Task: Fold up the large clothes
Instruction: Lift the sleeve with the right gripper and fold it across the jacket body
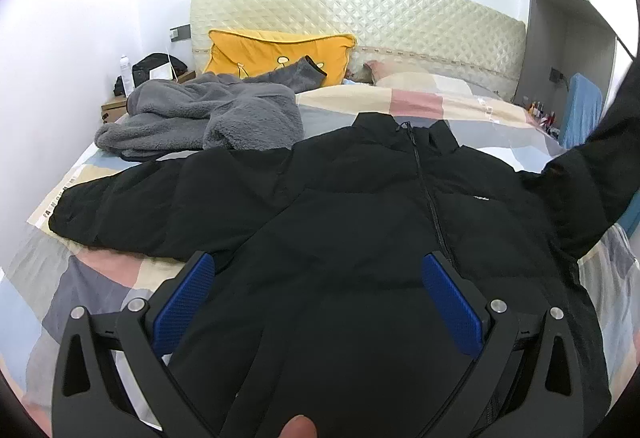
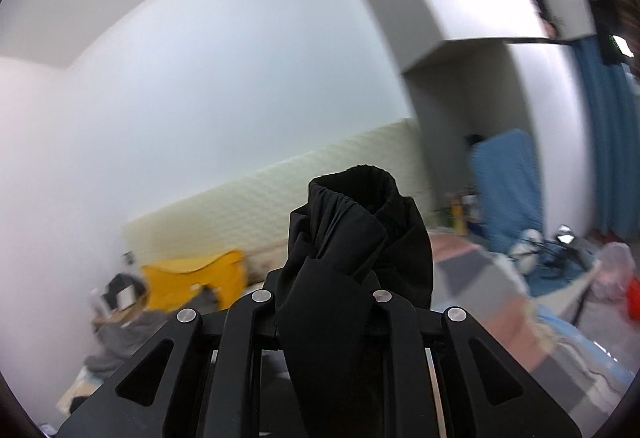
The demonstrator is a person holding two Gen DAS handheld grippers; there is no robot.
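A black puffer jacket (image 1: 360,198) lies front up on the bed, zipper closed, its left sleeve (image 1: 132,198) spread out flat. My left gripper (image 1: 318,270) is open above the jacket's lower body, blue pads (image 1: 184,298) wide apart. The jacket's right sleeve (image 1: 600,142) is lifted off the bed toward the right edge of the left wrist view. My right gripper (image 2: 324,278) is shut on that sleeve's cuff end (image 2: 356,230) and holds it up in the air.
A grey fleece garment (image 1: 200,118) lies bunched at the bed's far left. A yellow pillow (image 1: 276,54) leans on the quilted cream headboard (image 1: 360,18). A nightstand with clutter (image 1: 144,78) stands at left. Blue fabric (image 2: 508,182) and a cluttered table are at right.
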